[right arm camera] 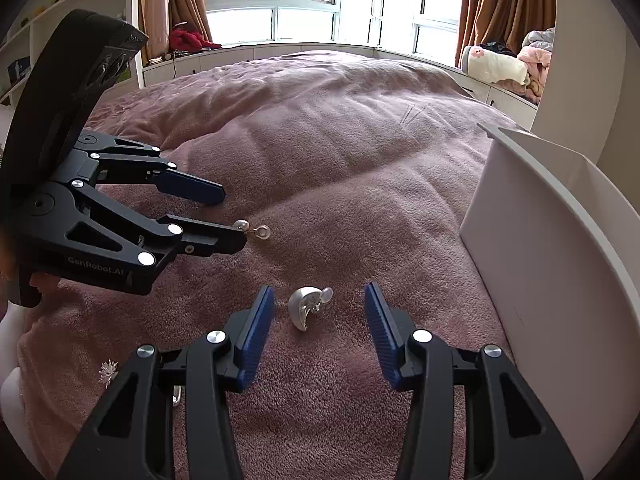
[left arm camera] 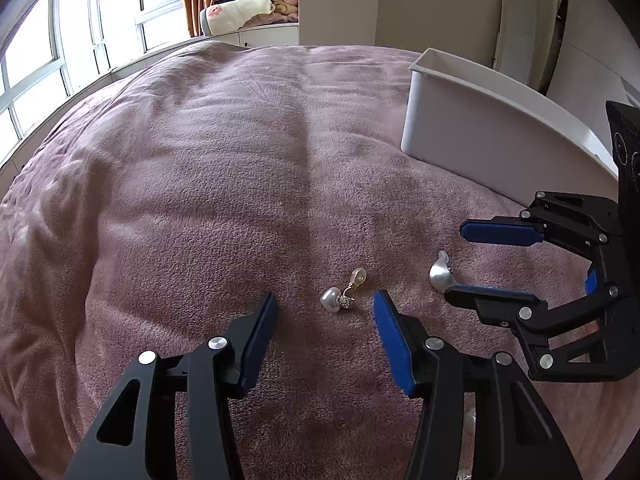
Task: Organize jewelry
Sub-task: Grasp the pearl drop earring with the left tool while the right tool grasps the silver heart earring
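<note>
A gold earring with a white pearl heart (left arm camera: 340, 295) lies on the pink blanket (left arm camera: 192, 208), right between the tips of my left gripper (left arm camera: 326, 301). Its blue pads stand apart from the earring on both sides, so it is open. A silver crescent earring (right arm camera: 305, 307) lies just inside the tips of my right gripper (right arm camera: 319, 292), nearer the left pad, untouched; that gripper is open too. From the right wrist view the left gripper (right arm camera: 233, 218) hovers at the pearl earring (right arm camera: 262, 232). In the left wrist view the right gripper (left arm camera: 456, 262) brackets the silver earring (left arm camera: 440, 276).
A white open box (left arm camera: 480, 132) (right arm camera: 532, 240) stands on the blanket to the right of both grippers. A small sparkly piece (right arm camera: 108, 372) and a silver piece (right arm camera: 177, 394) lie near the blanket's front left. Windows, curtains and piled bedding are far behind.
</note>
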A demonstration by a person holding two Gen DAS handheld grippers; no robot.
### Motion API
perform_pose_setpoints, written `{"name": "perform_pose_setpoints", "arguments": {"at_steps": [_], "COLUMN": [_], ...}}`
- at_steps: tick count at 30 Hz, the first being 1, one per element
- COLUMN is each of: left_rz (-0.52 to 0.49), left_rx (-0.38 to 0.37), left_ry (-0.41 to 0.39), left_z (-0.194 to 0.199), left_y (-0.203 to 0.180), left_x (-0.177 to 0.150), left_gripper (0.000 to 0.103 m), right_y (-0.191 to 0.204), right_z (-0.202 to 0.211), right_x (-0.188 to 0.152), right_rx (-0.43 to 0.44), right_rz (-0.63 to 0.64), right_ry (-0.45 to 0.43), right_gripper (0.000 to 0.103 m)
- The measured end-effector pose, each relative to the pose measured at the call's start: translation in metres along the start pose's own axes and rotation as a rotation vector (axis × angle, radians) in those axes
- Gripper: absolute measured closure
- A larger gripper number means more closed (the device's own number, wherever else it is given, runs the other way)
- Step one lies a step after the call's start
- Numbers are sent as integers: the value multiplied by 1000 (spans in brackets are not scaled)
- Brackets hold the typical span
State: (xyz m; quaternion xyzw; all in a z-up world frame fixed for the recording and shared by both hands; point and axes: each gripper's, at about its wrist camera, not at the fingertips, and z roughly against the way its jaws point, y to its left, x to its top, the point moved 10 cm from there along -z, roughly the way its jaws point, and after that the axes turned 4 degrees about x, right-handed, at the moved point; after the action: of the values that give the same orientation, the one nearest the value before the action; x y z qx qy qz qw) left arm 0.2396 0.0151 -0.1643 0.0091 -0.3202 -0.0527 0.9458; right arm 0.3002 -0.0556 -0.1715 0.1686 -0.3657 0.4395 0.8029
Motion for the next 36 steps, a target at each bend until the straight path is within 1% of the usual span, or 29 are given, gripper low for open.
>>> {"name": "perform_pose_setpoints", "arguments": {"at_steps": [1, 2, 5, 7, 8, 10, 14, 19, 24, 27, 30, 32, 34, 36], "left_rz": [-9, -8, 1, -3, -7, -15, -24, 7, 38, 57, 90, 101, 98, 88], "left_rx": [-1, -10, -20, -18, -19, -11, -9, 4, 13, 23, 23, 23, 20, 20], "left_ry": [7, 12, 27, 29, 32, 35, 42, 47, 17, -1, -11, -11, -11, -8], "left_z": [-1, -3, -6, -8, -8, -8, -8, -5, 4, 9, 13, 13, 13, 13], "left_y": [-2, -4, -7, -9, -11, -12, -12, -7, -4, 0, 3, 3, 1, 0], "left_x": [-1, -1, 0, 1, 1, 0, 0, 6, 24, 35, 41, 42, 41, 39], "left_gripper": [57, 62, 71, 76, 79, 79, 79, 79, 79, 79, 79, 79, 79, 79], "right_y": [0, 0, -1, -1, -1, -1, -1, -7, -17, -20, -20, -18, -16, -15], "right_z": [-1, -3, -4, -4, -4, -4, 0, 9, 23, 23, 18, 12, 8, 5], "right_x": [-2, -4, -5, -7, -7, -7, -5, 2, 13, 12, 8, 5, 2, 1], "right_rx": [4, 6, 15, 31, 38, 51, 61, 77, 82, 110, 124, 129, 135, 144], "right_rz": [-2, -5, -15, -23, -27, -33, -39, -69, -104, -136, -152, -150, -152, -156], "right_ry": [11, 19, 27, 34, 36, 37, 29, 1, -45, -43, -24, -7, 5, 12], "right_gripper": [65, 66, 72, 78, 80, 86, 92, 92, 92, 91, 88, 83, 75, 74]}}
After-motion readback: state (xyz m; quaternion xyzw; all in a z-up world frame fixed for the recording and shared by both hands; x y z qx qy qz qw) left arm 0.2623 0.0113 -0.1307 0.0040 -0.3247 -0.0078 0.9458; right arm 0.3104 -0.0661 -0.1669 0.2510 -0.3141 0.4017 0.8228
